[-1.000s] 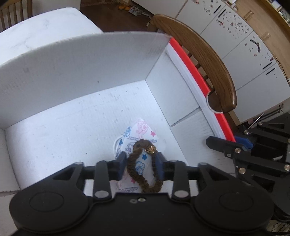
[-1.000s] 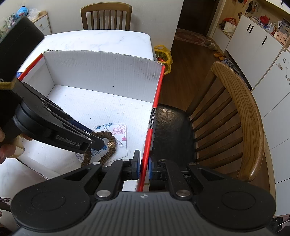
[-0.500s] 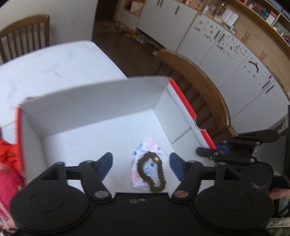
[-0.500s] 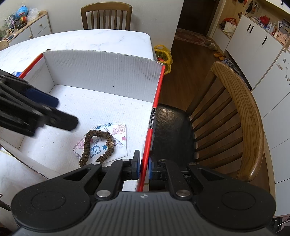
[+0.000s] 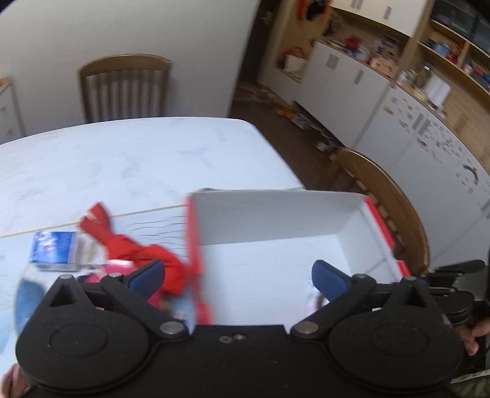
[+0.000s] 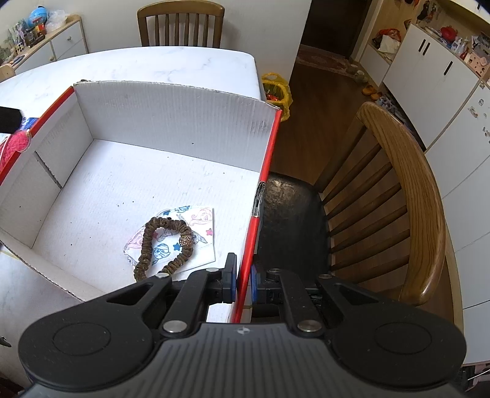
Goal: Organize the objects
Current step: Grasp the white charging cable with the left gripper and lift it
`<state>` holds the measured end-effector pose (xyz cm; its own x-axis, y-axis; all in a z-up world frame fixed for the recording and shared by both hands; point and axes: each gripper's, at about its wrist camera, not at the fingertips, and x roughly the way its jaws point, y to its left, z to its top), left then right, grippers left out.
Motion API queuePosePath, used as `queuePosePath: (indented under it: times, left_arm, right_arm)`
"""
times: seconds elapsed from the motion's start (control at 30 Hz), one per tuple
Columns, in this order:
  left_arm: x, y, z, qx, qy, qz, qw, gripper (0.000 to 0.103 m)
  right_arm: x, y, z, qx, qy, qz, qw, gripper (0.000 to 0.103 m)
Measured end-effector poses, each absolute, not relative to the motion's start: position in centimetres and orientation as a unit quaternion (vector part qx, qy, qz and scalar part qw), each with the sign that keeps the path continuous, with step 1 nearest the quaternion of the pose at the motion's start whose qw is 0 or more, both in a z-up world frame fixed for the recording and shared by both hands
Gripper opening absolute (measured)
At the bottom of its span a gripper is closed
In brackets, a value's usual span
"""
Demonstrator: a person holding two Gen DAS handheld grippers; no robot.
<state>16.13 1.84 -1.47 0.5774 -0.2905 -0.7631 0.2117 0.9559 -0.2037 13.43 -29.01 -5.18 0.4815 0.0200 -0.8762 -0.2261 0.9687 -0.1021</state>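
A white cardboard box with red outer sides [image 6: 171, 104] stands on the white table. Inside it a brown scrunchie [image 6: 165, 248] lies on a cartoon-print face mask [image 6: 199, 220]. My right gripper [image 6: 243, 278] is shut on the box's right wall [image 6: 266, 171] near its front corner. My left gripper [image 5: 235, 275] is open and empty, raised above the box's left wall [image 5: 193, 238]. Left of the box lie a red cloth [image 5: 128, 245], a pink item [image 5: 116, 266] and a blue-labelled pack [image 5: 55, 251]. The box also shows in the left wrist view [image 5: 275, 214].
A wooden chair [image 6: 407, 196] with a black seat stands right of the box. Another chair [image 6: 180, 24] stands at the table's far side. White cabinets [image 6: 435, 67] line the right wall. A yellow bag [image 6: 275, 91] sits on the floor.
My left gripper let go of the scrunchie onto the mask, opened wide, then rose and swung left out of the box. The right gripper has not moved.
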Motion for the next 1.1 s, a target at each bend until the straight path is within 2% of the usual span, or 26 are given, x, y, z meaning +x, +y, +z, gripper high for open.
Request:
queuePosePath:
  times: [0.47, 0.67, 0.93, 1.03, 1.1]
  left_arm:
    - [13.6, 7.4, -4.6, -0.028, 0.448, -0.069, 0.891, 0.101]
    - [12.7, 6.9, -6.7, 0.000, 0.457, -0.064, 0.887, 0.095]
    - [12.3, 6.6, -8.9, 0.023, 0.462, -0.039, 0.886, 0.072]
    - [12.3, 6.6, -9.4, 0.023, 0.468, -0.037, 0.883, 0.056]
    - [12.2, 6.7, -9.4, 0.015, 0.472, -0.038, 0.881, 0.049]
  right_arm:
    - [13.6, -28.8, -5.2, -0.102, 0.507, 0.062, 0.853, 0.009]
    - [13.7, -28.6, -5.3, -0.103, 0.508, 0.059, 0.853, 0.009]
    - [13.6, -28.5, -5.4, -0.104, 0.509, 0.057, 0.853, 0.009]
    - [13.6, -28.5, -5.4, -0.104, 0.509, 0.056, 0.853, 0.009]
    - [13.6, -28.5, -5.4, -0.103, 0.509, 0.056, 0.853, 0.009]
